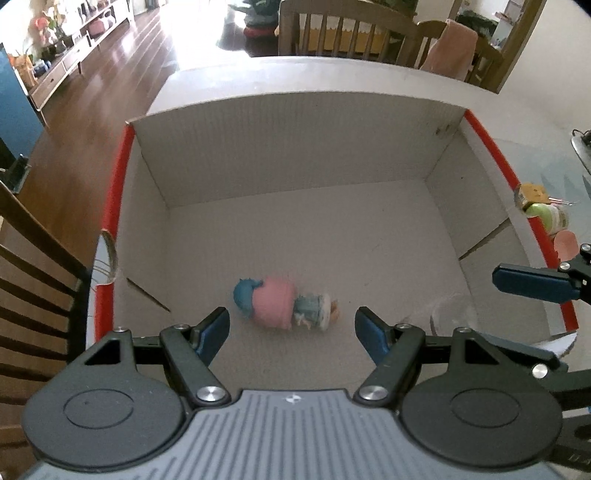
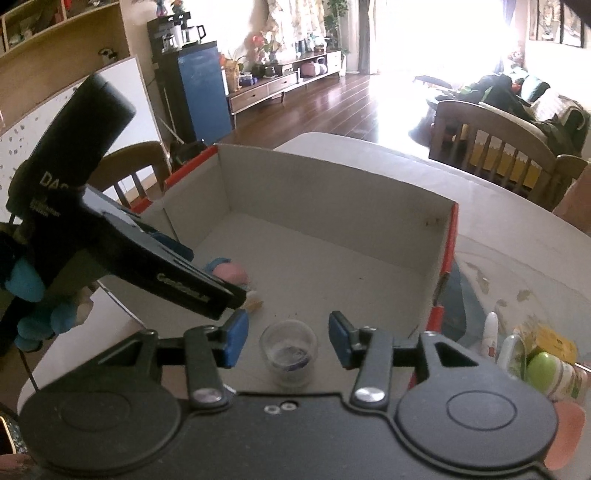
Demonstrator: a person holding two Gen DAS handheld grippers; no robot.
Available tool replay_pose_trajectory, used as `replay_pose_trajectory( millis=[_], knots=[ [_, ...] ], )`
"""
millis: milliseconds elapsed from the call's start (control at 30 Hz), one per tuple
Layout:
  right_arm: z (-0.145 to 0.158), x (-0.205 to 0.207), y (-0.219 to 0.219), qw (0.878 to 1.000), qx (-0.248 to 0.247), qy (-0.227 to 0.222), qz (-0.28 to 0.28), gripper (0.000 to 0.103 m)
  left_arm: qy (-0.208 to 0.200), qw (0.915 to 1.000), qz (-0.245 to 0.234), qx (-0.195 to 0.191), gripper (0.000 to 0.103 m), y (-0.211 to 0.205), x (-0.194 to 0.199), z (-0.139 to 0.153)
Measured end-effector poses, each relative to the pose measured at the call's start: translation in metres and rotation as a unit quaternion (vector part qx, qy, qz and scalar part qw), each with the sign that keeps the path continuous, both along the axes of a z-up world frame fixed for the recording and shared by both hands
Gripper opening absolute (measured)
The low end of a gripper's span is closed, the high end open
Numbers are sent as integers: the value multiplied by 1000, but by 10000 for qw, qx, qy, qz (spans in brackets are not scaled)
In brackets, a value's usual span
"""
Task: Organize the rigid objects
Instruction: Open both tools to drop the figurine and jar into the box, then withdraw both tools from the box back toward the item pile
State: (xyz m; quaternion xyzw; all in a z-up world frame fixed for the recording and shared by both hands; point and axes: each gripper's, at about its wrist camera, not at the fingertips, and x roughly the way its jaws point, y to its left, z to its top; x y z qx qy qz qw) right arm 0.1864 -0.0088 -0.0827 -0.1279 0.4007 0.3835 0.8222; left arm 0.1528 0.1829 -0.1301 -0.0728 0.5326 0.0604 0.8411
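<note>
On the pale table (image 2: 517,236) sits a red-edged cardboard box (image 1: 295,140); a pink-and-blue doll (image 1: 280,306) lies on its floor and a small clear cup (image 2: 289,350) stands upright nearby. Left gripper (image 1: 291,328) hangs spread and empty above the doll. Right gripper (image 2: 288,336) is released, pads clear of the cup between them. Beyond are wooden chairs (image 1: 332,33), dark floorboards (image 2: 314,99) and a bright window (image 2: 443,37).

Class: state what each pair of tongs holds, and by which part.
Nothing. Left tongs hang open above the figurine; right tongs stand open around the clear cup.
</note>
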Motion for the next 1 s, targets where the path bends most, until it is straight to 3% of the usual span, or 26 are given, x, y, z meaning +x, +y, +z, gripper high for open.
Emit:
replay_pose_trajectory(
  millis=[100, 167, 400, 767, 1000],
  knots=[
    [6, -2, -5, 9999, 85, -34, -62, 53, -120, 9999, -17, -5, 75, 0, -8, 12],
    [11, -4, -8, 9998, 161, -70, -98, 62, -198, 9998, -25, 25, 75, 2, -3, 19],
    [33, -10, -19, 9990, 391, -148, -178, 65, -526, 9986, -82, 46, 75, -6, -18, 48],
    [55, -24, -46, 9959, 768, -311, -362, 86, -1148, 9933, -107, 34, 75, -23, -49, 89],
    [65, -33, -65, 9936, 933, -437, -453, 91, -1468, 9888, -203, 151, 75, -45, -59, 107]
  ],
)
